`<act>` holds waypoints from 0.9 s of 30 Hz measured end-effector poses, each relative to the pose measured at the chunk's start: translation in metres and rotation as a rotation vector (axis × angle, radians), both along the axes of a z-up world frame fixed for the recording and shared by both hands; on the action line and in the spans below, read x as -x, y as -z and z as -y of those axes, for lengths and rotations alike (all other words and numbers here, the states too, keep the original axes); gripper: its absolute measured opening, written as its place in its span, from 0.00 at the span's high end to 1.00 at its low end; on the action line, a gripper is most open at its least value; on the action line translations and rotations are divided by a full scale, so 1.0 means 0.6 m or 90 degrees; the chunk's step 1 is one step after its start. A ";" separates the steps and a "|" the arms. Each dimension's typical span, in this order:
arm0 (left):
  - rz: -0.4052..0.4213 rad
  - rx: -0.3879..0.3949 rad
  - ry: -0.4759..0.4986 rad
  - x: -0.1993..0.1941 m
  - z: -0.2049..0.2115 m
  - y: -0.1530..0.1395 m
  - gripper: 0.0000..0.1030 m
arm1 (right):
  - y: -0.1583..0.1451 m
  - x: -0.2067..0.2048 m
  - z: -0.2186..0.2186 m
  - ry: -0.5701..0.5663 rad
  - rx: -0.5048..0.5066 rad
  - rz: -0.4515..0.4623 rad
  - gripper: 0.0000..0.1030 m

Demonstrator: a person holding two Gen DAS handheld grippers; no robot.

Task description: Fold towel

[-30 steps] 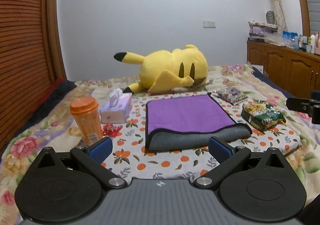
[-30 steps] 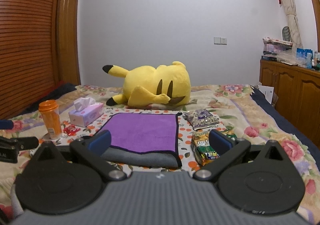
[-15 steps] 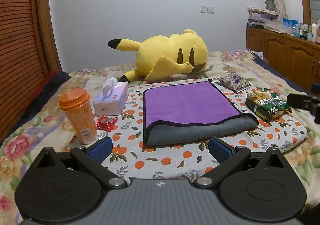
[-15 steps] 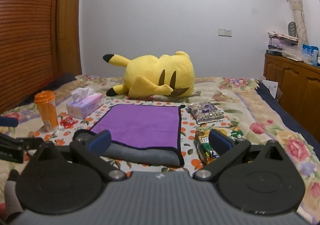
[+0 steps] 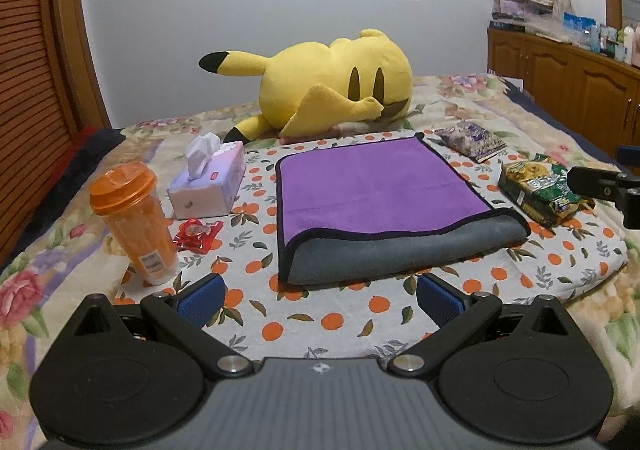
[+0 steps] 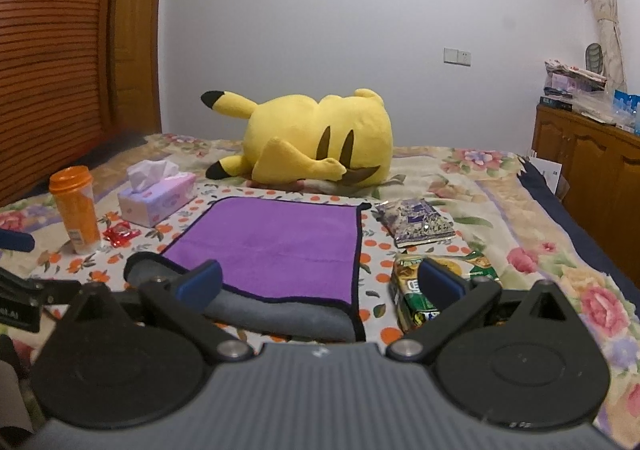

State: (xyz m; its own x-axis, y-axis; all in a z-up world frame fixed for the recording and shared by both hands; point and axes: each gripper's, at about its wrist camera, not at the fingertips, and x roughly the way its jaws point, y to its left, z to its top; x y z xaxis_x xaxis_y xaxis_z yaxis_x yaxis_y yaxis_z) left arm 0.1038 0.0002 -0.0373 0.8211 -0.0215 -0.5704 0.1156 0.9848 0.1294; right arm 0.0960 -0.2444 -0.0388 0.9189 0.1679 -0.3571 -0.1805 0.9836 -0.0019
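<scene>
A purple towel with a grey underside and black hem (image 5: pixel 376 185) lies on the orange-print cloth (image 5: pixel 320 314), folded over so the grey layer shows along its near edge. It also shows in the right wrist view (image 6: pixel 276 246). My left gripper (image 5: pixel 320 296) is open and empty, just short of the towel's near edge. My right gripper (image 6: pixel 320 282) is open and empty above the towel's near right part. The right gripper's side shows at the right edge of the left wrist view (image 5: pixel 608 185).
A yellow plush toy (image 5: pixel 332 85) lies behind the towel. An orange cup (image 5: pixel 134 217), a tissue box (image 5: pixel 210 181) and a red wrapper (image 5: pixel 196 234) sit left of it. A green snack bag (image 5: pixel 540 189) and a purple packet (image 5: pixel 470 135) sit right. Wooden cabinets (image 5: pixel 568 77) stand far right.
Both grippers have moved closer to the bed and tilted down slightly, so the towel looks larger and lower in both views. The jaws stay open. The towel has not moved.
</scene>
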 end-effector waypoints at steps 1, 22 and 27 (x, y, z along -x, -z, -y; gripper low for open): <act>0.000 -0.003 0.000 -0.004 0.000 0.003 0.00 | 0.000 -0.005 -0.001 -0.002 0.001 -0.001 0.00; -0.033 0.011 -0.022 -0.110 -0.032 0.040 0.00 | 0.026 -0.092 -0.013 -0.025 0.025 -0.051 0.00; -0.051 0.032 -0.025 -0.135 -0.044 0.054 0.00 | 0.039 -0.116 -0.016 -0.033 0.034 -0.072 0.00</act>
